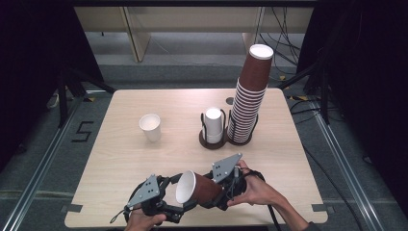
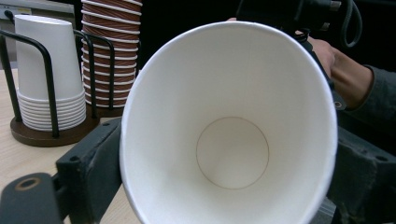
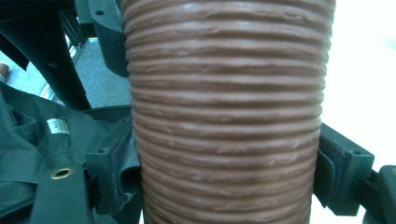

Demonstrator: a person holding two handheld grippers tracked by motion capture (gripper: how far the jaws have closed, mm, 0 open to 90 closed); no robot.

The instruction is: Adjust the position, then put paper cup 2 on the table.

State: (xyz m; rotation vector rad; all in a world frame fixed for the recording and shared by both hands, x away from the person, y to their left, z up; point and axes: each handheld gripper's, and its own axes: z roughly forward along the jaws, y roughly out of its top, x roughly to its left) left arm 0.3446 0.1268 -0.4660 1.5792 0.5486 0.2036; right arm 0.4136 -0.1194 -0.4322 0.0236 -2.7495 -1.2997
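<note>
The brown ribbed paper cup [image 1: 199, 188] lies sideways, clamped between the right gripper [image 1: 226, 190] jaws; left gripper [image 1: 180, 204] jaws flank its rim, grip unclear

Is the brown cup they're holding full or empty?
Empty. The left gripper view looks straight into the brown cup: bare white walls and bottom, nothing inside. It lies sideways between both grippers.

The high view looks forward and down over the whole table [image 1: 120, 144]. The left gripper view peers close into the brown ribbed cup [image 2: 229, 135]; the right gripper view presses against its side.
</note>
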